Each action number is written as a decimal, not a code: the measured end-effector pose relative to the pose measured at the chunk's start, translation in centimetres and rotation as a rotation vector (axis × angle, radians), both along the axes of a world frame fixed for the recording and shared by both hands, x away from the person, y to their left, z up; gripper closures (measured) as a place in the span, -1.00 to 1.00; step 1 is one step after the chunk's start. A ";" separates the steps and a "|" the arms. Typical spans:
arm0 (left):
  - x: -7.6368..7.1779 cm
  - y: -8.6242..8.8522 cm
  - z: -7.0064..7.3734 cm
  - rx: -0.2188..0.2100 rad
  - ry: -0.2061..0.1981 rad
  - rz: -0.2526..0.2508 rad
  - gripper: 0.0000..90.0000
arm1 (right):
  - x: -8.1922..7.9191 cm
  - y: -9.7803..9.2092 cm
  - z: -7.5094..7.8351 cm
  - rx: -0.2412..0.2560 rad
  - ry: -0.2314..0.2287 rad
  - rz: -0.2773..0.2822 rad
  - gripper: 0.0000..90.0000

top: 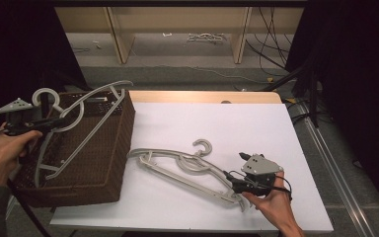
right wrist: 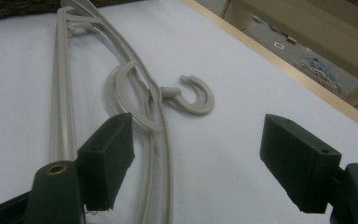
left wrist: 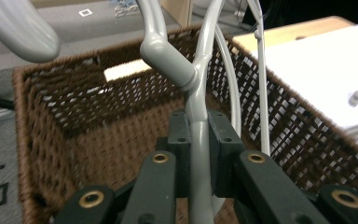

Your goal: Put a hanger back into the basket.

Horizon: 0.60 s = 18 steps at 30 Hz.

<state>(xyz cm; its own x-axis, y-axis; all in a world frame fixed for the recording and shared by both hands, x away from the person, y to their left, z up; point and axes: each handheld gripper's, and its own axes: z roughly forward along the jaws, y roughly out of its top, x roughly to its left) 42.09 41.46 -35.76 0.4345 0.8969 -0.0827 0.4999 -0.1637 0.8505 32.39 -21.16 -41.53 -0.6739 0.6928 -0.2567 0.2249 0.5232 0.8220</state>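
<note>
Two hangers: left tool [left wrist: 199,154] grips one [left wrist: 168,51]; right tool [right wrist: 200,163] seemingly empty.

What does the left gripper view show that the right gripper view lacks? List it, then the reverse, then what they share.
Left gripper view alone: the left tongs shut on a grey hanger over the brown wicker basket.

Right gripper view alone: the right tongs open over a hanger on the table, whose whole hook curls free.

Both: the white table top and its pale wooden edge.
</note>
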 end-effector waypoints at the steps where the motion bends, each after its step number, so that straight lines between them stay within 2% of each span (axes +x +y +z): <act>1: -0.1 0.2 -0.1 0.006 0.005 0.004 0.80 | 0.0 0.0 0.0 0.000 0.000 -0.001 -0.40; 3: -0.2 0.7 -0.4 -0.004 0.008 0.018 0.80 | 0.0 -0.1 0.0 -0.003 0.008 -0.002 -0.40; 12: 0.2 1.5 -1.6 0.002 0.069 0.065 0.79 | 0.1 0.0 -0.1 0.000 0.003 -0.002 -0.40; 15: 0.5 1.5 -1.8 0.011 0.086 0.058 0.79 | 0.1 -0.1 -0.1 0.000 0.004 -0.003 -0.40; 18: 0.8 1.2 -2.1 0.037 0.106 0.061 0.79 | 0.1 -0.1 -0.1 0.001 0.005 -0.002 -0.40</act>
